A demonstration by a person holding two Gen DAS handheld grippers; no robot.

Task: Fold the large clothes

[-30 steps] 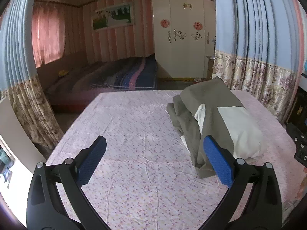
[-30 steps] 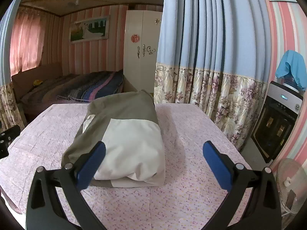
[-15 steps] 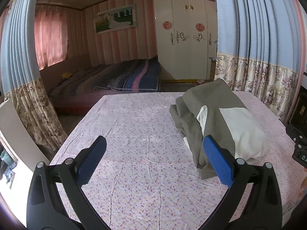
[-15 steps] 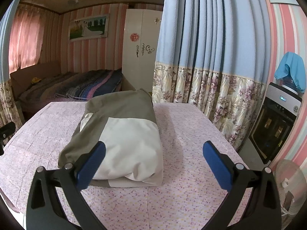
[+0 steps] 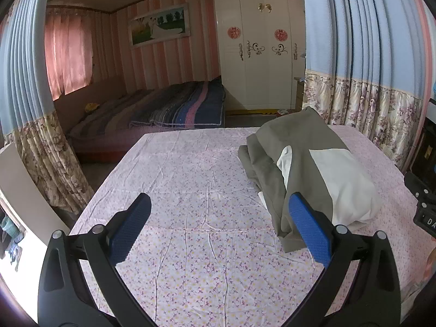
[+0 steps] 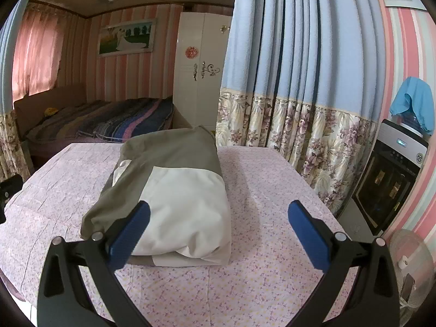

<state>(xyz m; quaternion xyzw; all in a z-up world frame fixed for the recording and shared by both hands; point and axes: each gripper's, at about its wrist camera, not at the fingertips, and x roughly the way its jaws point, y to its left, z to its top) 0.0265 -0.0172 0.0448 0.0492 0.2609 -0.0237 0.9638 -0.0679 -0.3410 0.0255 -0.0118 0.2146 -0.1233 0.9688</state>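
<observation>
Left wrist view: the left gripper has its jaws spread wide, holding nothing, over the flowered sheet on the bench. Right wrist view: the right gripper is likewise spread wide and empty, its left pad showing in front of the folded garment. That olive and white bundle lies on the sheet, toward the bench's right side in the left view. Beyond the bench hang blue curtains with floral hems; farther back stand a bed with a striped blanket and a white wardrobe.
</observation>
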